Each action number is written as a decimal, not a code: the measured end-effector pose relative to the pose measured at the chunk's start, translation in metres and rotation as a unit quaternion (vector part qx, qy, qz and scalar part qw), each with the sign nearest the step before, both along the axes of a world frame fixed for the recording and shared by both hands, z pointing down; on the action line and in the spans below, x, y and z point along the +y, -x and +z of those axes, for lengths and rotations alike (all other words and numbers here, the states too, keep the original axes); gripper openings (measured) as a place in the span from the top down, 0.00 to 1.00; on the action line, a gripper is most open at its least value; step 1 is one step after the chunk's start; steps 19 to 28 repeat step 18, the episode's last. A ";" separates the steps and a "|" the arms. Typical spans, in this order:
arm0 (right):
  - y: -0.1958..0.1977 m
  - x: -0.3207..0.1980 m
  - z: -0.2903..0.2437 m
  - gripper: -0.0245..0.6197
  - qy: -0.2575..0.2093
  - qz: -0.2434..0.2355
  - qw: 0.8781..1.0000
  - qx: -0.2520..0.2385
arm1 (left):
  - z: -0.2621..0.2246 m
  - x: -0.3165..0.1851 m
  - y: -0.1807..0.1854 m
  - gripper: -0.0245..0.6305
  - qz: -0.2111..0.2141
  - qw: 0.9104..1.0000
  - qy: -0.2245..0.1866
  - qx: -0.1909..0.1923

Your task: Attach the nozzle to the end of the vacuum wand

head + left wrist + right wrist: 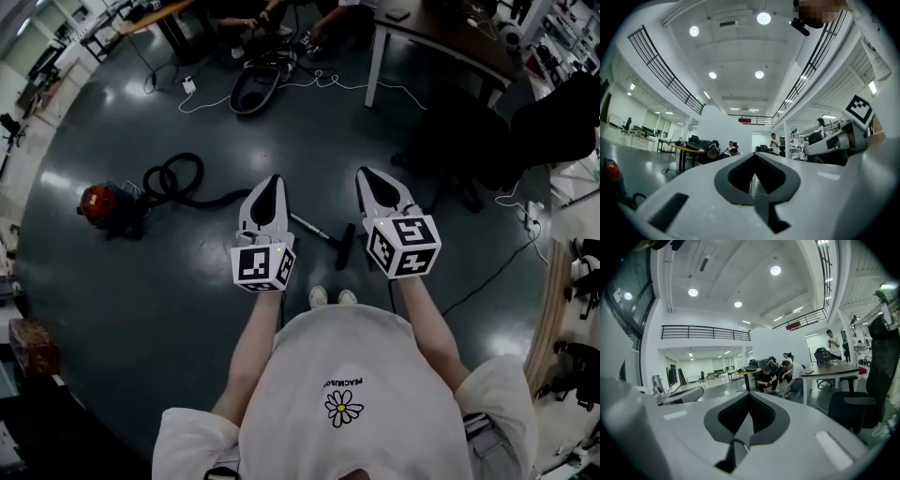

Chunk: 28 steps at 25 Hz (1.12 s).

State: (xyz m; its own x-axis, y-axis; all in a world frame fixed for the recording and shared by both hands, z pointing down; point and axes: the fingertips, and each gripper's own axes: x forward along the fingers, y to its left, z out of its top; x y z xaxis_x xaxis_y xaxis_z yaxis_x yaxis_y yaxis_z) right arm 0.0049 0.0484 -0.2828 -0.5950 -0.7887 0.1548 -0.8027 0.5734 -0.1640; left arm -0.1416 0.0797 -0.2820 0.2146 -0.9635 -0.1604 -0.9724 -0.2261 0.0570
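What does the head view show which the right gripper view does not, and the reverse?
Only the head view: the red vacuum, its hose, the wand and the nozzle. Only the right gripper view: ceiling lights and a balcony railing. Both: the shut right hand-held gripper, the left hand-held gripper, a black chair.
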 end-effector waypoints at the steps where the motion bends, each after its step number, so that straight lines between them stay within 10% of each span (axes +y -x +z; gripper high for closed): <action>1: 0.000 0.000 0.000 0.95 -0.001 -0.001 1.000 0.000 | 0.001 0.000 -0.002 0.96 0.001 1.000 -0.001 -0.003; 28: 0.026 0.004 -0.004 0.95 -0.009 -0.036 0.999 0.002 | 0.001 0.001 0.009 0.96 -0.009 1.000 0.003 -0.006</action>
